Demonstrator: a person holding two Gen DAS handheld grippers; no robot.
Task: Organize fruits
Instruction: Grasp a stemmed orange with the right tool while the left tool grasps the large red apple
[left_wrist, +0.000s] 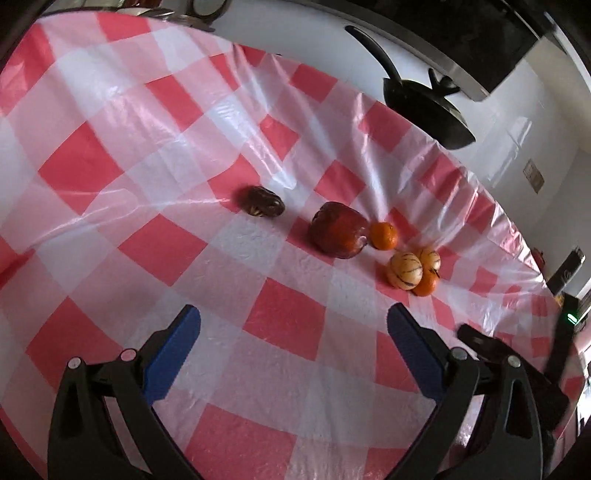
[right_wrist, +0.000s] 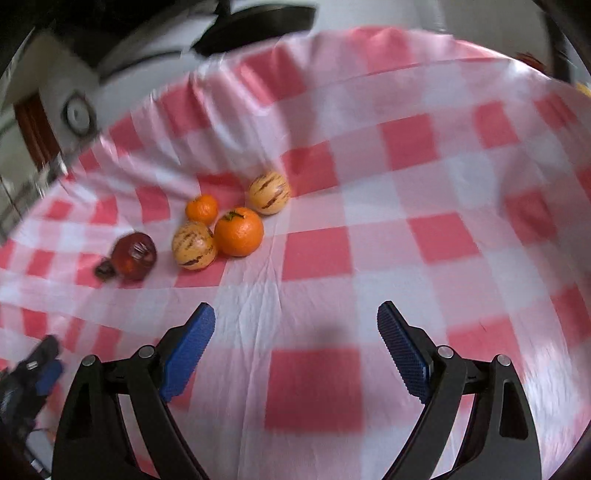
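On the red-and-white checked tablecloth (left_wrist: 110, 166) lie a small dark brown fruit (left_wrist: 264, 201), a large dark red fruit (left_wrist: 338, 234), a small orange (left_wrist: 384, 235), two striped yellow fruits (left_wrist: 404, 270) and a second orange (left_wrist: 427, 285) half hidden behind them. The right wrist view shows the same group: dark fruit (right_wrist: 105, 269), red fruit (right_wrist: 133, 255), striped fruits (right_wrist: 194, 245) (right_wrist: 268, 192), big orange (right_wrist: 239, 231), small orange (right_wrist: 201, 209). My left gripper (left_wrist: 293, 328) is open, short of the fruit. My right gripper (right_wrist: 295, 325) is open and empty, well below the group.
A black pan (left_wrist: 428, 107) with a long handle sits beyond the cloth's far edge on a white counter. In the left wrist view the other gripper's black body (left_wrist: 517, 369) shows at lower right. The cloth is wrinkled near the far edge.
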